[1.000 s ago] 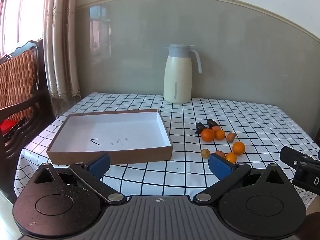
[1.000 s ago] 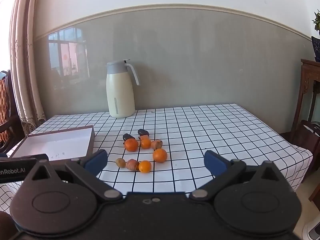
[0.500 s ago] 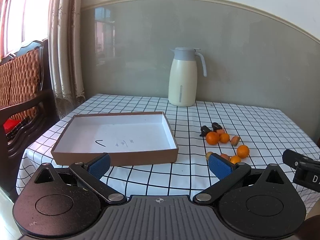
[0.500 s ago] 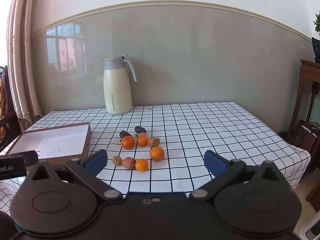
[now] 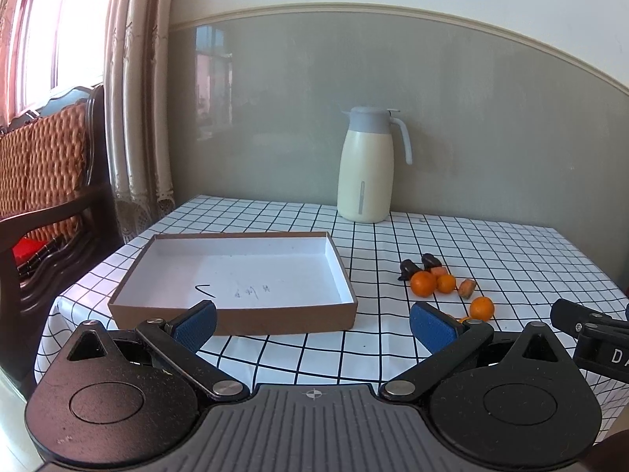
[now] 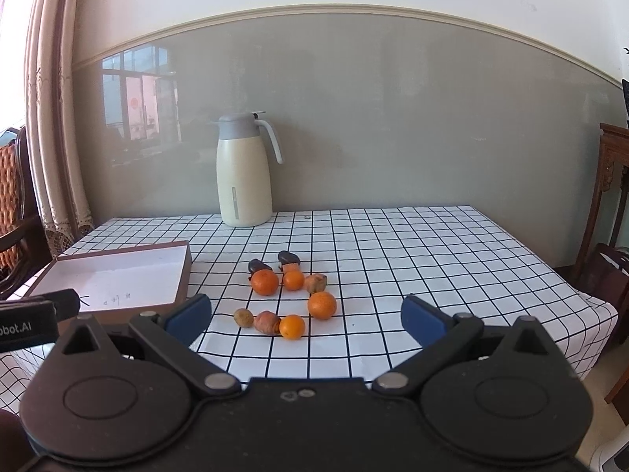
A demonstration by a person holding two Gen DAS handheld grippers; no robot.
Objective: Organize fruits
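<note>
A shallow brown cardboard box (image 5: 236, 320) with a white inside lies empty on the left of the checked table; it also shows as the box (image 6: 118, 275) in the right wrist view. To its right sits a loose cluster of fruit: several oranges (image 6: 265, 282), two dark pieces (image 6: 289, 257), a reddish-brown fruit (image 6: 267, 321) and a small brown one (image 6: 243, 317). My left gripper (image 5: 312, 324) hangs open before the table's front edge, facing the box. My right gripper (image 6: 306, 316) is open too, short of the fruit, with nothing between its fingers.
A cream thermos jug (image 6: 243, 175) with a grey lid stands at the back of the table by the grey wall. A wooden chair (image 5: 51, 181) and curtains are to the left. A dark wooden cabinet (image 6: 613, 181) stands on the right.
Both grippers have shifted slightly, with the left view drifting so the box and jug sit further right. Both stay open and the fruit has not moved.
</note>
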